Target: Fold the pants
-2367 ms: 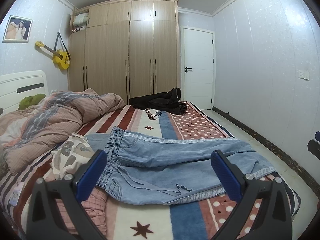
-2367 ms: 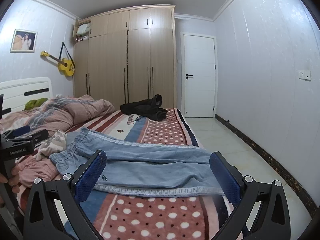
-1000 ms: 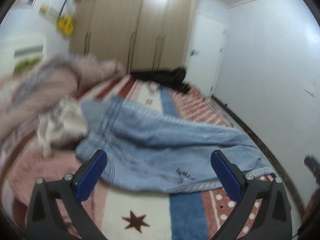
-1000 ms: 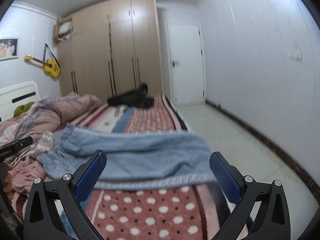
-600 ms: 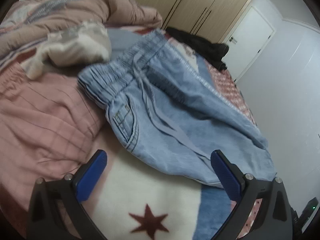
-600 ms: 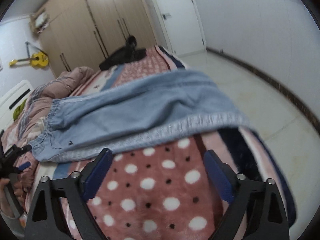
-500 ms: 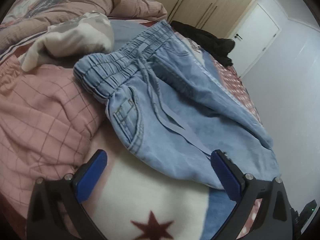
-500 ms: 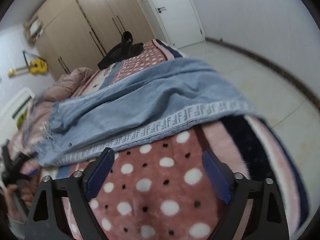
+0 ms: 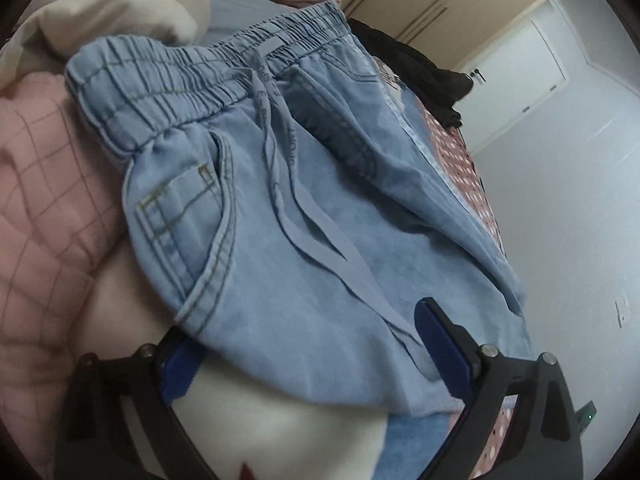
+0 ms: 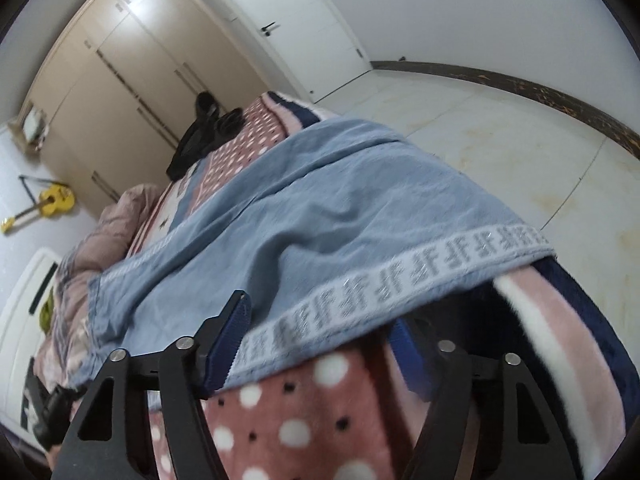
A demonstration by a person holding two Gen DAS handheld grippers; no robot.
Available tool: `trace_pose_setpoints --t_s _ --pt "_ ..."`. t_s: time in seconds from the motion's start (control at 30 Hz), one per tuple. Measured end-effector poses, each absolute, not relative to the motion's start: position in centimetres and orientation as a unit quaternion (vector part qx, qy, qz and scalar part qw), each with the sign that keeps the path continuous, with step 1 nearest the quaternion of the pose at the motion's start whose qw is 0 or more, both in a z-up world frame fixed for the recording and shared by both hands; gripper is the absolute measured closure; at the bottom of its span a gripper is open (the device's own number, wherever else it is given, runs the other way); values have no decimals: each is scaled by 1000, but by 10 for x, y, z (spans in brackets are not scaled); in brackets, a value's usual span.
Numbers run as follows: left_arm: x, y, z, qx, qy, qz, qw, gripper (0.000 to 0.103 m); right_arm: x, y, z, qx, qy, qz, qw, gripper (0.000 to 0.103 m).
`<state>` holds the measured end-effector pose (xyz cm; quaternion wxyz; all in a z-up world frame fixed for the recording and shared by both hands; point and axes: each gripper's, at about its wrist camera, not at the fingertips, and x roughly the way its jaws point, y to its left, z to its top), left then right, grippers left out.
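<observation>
The light-blue denim pants (image 9: pixel 320 216) lay spread across the bed (image 10: pixel 304 412), on a plush fleece blanket (image 10: pixel 280 432) patterned with white dots on dusty pink, navy bands and a cream panel. Their elastic waistband (image 9: pixel 192 80) was gathered into fine ribs, with a flat woven drawstring (image 9: pixel 288 184) trailing down the front and a stitched pocket (image 9: pixel 188 200) edged in tan thread. The waist end rested partly on a pink checked quilt (image 9: pixel 36 208), soft and puffed.

The left claw (image 9: pixel 304 356) sat low at the hip edge of the pants. Its jaws, which had just been closing a little, stood wide apart, one blue ribbed pad tucked under the denim's edge and the other lying on top of the fabric, so the cloth ran between them without being pinched.

The right claw (image 10: pixel 320 344) was at the leg end, where a pale woven trim band (image 10: pixel 400 280) with a repeated geometric motif bordered the side seam. Its jaws had just been closing and stood about half apart, one pad above the trim and the other below the hanging edge; the picture was blurred there, but the pads did not appear to press the cloth.

Beyond lay a crumpled black garment (image 10: pixel 200 136), beige flat-panel wardrobe doors (image 10: pixel 132 68), a white door (image 10: pixel 296 20), a yellow guitar (image 10: pixel 44 204) on the wall and glossy pale floor tiles (image 10: pixel 500 132)
</observation>
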<state>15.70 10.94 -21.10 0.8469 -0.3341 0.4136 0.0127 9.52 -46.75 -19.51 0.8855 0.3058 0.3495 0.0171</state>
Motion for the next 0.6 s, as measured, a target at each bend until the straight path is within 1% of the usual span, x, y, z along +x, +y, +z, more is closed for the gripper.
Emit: trace_pose_setpoints --t_s 0.07,0.13,0.17,0.2,0.23,0.27,0.3,0.33,0.37,0.4,0.43,0.5,0.6 --pt "162 111 -210 -336 410 20 847 8 98 -474 -195 317 345 8 883 46" --pt "168 113 -210 -340 407 25 847 14 102 -479 -196 327 344 1 880 49" --pt "171 114 -209 -340 407 30 847 21 104 -481 -196 330 344 -2 879 50" --pt "174 116 -209 -341 408 35 846 28 105 -481 -195 331 345 -6 878 56" --pt "176 119 -210 -341 408 40 846 33 107 -482 -194 328 346 -15 879 60" --pt "177 121 -210 -341 409 46 845 43 108 -482 -194 324 348 -25 879 70" --pt "177 125 -208 -341 410 53 844 55 109 -483 -194 321 351 -33 879 77" --pt "176 129 -208 -340 411 57 844 62 109 -484 -194 322 351 -36 878 79" --pt "175 132 -207 -337 411 62 845 78 110 -487 -194 328 350 -35 877 83" --pt "172 135 -205 -332 410 69 847 91 109 -488 -195 330 349 -35 876 91" --pt "170 138 -204 -331 407 70 848 93 106 -488 -194 331 347 -36 877 95" --pt "161 143 -201 -340 395 61 851 95 100 -489 -192 328 338 -46 881 98" --pt "148 143 -190 -332 378 61 862 97 89 -489 -187 320 322 -58 889 99"
